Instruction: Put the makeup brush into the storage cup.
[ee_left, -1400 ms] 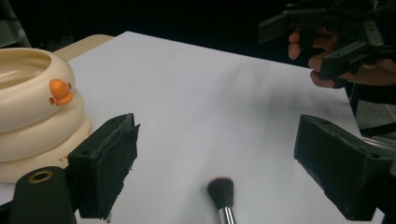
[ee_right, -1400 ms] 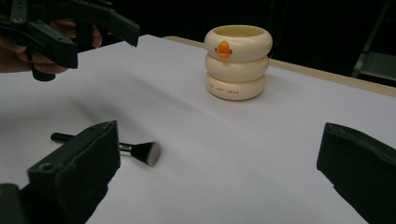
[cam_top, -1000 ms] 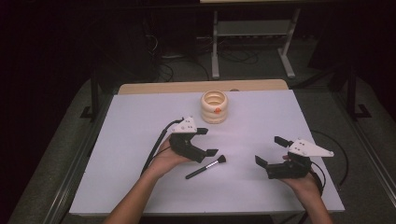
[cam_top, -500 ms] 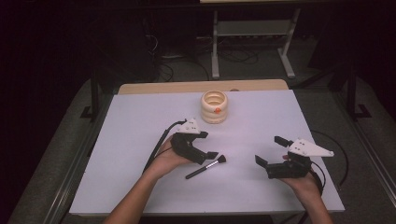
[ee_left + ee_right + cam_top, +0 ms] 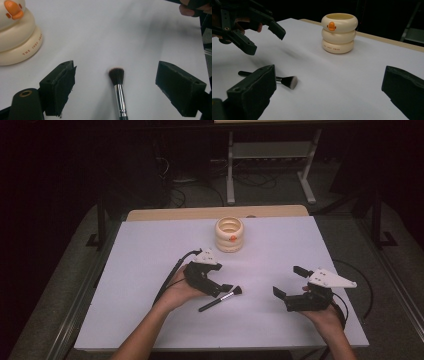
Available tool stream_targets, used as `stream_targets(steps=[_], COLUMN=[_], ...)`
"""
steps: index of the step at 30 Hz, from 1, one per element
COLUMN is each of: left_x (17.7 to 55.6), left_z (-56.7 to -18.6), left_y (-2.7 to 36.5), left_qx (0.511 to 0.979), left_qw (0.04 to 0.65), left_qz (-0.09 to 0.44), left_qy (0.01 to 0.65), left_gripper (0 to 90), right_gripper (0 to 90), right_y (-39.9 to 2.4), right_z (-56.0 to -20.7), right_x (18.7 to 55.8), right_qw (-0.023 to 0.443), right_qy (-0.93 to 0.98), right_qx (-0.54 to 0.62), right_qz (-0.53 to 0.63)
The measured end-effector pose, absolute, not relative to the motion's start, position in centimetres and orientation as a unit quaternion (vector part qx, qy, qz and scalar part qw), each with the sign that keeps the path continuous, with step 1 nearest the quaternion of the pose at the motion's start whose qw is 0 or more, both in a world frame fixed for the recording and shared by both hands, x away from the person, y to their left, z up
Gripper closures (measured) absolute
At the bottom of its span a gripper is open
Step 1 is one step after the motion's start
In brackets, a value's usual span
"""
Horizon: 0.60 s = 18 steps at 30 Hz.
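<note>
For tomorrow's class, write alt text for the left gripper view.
A makeup brush lies on the white table, bristles pointing away, between the open left claw. A cream ringed holder with an orange duck bill stands at upper left.

Left gripper [image 5: 218, 281] over makeup brush [image 5: 220, 299]

A white-topped table [image 5: 150, 255] with a bare wooden strip along its far edge carries two things. A cream ringed holder [image 5: 229, 235] with an orange duck bill stands upright near the far middle. A black-handled makeup brush [image 5: 220, 298] lies flat nearer the front, well apart from it.
</note>
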<state>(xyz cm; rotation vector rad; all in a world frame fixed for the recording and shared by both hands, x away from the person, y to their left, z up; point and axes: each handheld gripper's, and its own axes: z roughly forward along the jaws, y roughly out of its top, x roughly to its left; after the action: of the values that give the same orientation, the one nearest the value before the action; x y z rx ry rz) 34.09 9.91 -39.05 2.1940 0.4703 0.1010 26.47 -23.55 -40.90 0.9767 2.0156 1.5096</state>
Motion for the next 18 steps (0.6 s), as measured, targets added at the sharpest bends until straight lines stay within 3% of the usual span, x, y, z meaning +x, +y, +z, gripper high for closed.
stream_targets(steps=[18], left_x=[33.9], left_z=[-39.6], left_y=[8.8], left_qx=[0.911], left_qw=[0.365], left_qz=[0.035], left_qy=[0.19], left_gripper=[22.7], right_gripper=[0.0], right_y=[-23.5], right_z=[-40.9], right_x=[26.5], right_qw=[0.22], right_qy=[0.73], right_qx=[0.351], right_qz=[0.543])
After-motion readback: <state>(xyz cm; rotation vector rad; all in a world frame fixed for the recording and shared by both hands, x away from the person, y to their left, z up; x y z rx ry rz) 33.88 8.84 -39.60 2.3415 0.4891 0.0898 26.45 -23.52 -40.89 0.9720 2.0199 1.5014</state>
